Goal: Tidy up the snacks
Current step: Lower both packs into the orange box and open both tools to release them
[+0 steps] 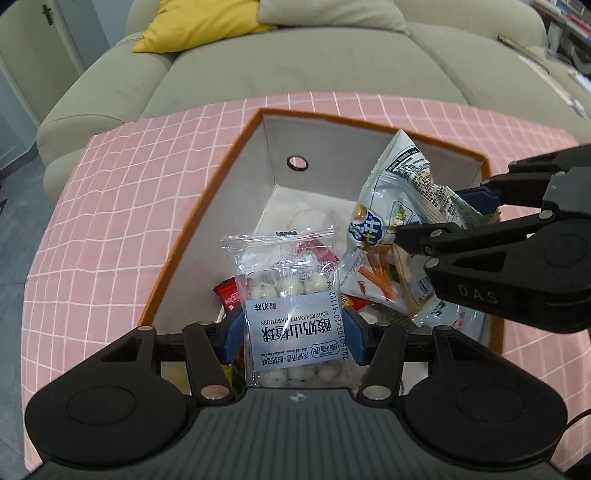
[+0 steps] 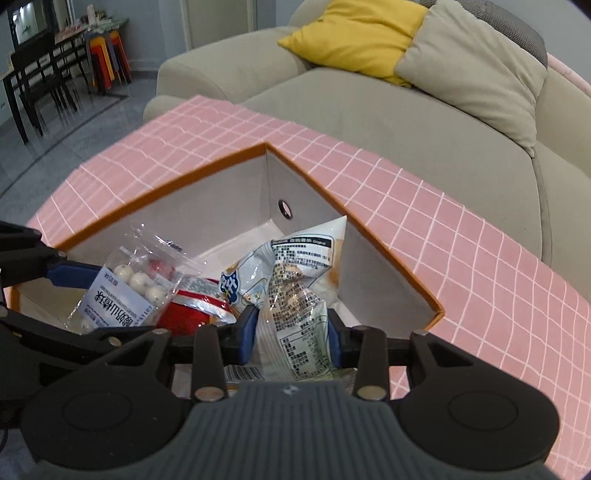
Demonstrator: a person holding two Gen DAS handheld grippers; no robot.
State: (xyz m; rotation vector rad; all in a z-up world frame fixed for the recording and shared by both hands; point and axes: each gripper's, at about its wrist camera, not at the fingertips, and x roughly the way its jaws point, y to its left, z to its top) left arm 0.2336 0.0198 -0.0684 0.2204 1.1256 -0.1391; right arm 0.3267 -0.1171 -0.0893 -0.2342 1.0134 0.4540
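Snacks hang over the box [image 1: 207, 206]: left gripper [image 1: 295, 328] clamps the hawthorn packet [image 1: 291, 295], right gripper [image 2: 291, 332] pinches the chip bag [image 2: 295, 280]; either slick wrapper could slip and land outside.

A yellow cushion [image 2: 360, 35] and beige cushion [image 2: 476, 70] rest on the sofa [image 1: 295, 70].

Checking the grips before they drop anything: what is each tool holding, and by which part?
Left tool clamps the clear pack of white yogurt hawthorn balls across its labelled lower half. Right tool pinches the white snack bag at its crumpled lower part.
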